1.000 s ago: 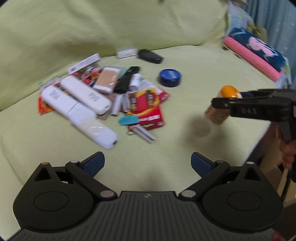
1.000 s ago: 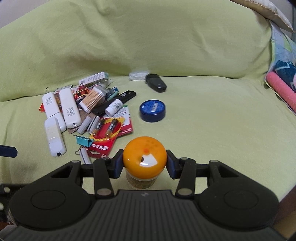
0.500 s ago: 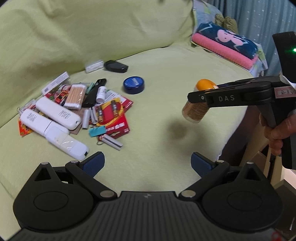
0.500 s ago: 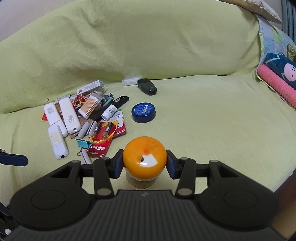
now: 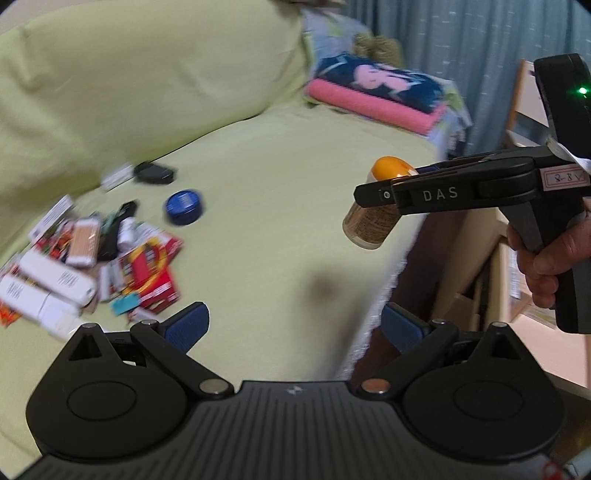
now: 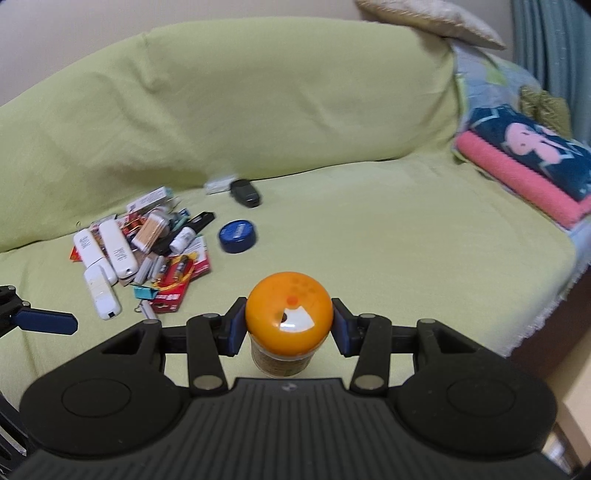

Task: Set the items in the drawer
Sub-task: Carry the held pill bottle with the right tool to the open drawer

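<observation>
Jar [image 6: 289, 320] clamped in right claw [image 6: 289, 325]; left claw [image 5: 293, 325] spread, empty; clutter pile [image 6: 144, 251] beyond.

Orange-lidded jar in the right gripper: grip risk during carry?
The small clear jar with the domed orange lid is probably rigid plastic. The right gripper pinches it at the smooth, rounded lid, so it may slip or twist. It hangs tilted in the left wrist view, hinting at some pivoting. Being cylindrical, it would likely roll if dropped.

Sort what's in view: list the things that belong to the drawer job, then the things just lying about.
Job:
- orange-lidded jar, clamped in the right gripper
- left gripper, open and empty
- pile of small items
- blue tin

Lying about:
- folded towels
- cushion
- curtain
</observation>
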